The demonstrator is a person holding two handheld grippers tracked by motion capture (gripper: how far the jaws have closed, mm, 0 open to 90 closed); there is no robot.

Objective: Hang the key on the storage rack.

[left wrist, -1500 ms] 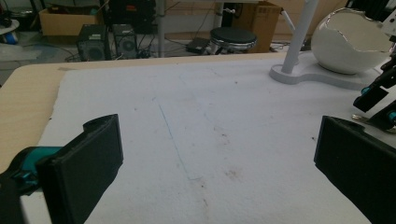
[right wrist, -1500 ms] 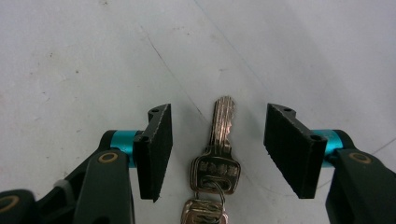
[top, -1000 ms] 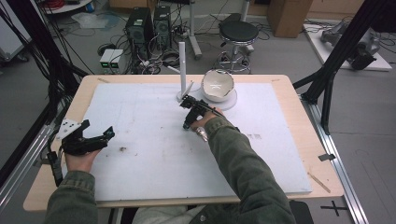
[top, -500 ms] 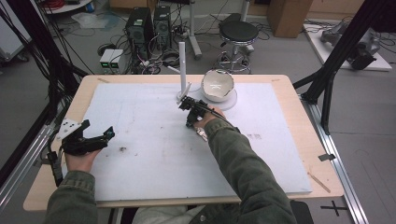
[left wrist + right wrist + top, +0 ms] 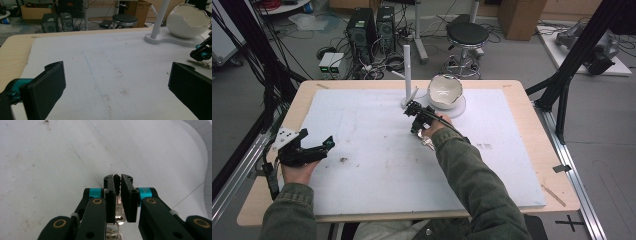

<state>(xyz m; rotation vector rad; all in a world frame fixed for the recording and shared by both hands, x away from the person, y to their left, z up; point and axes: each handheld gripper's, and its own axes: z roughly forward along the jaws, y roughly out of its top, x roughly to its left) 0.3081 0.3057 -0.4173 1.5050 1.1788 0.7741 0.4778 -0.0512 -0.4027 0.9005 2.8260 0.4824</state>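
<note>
— Two grippers over the white mat (image 5: 377, 165); what is each doing?
— Right gripper (image 5: 117, 182) has just been closing; its jaws are clamped on a bunch of keys (image 5: 119, 213), metal showing between the pads, near the white stand (image 5: 407, 70) and the cracked white bowl (image 5: 444, 91).
— And the other?
— Left gripper (image 5: 314, 147) rests at the mat's left edge, jaws spread wide, nothing between them.

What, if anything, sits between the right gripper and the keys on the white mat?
Nothing does. In the right gripper view the right gripper is already shut on the keys, with a metal key clamped between its toothed pads. The white mat around it is bare; the white stand and cracked white bowl sit farther back.
</note>
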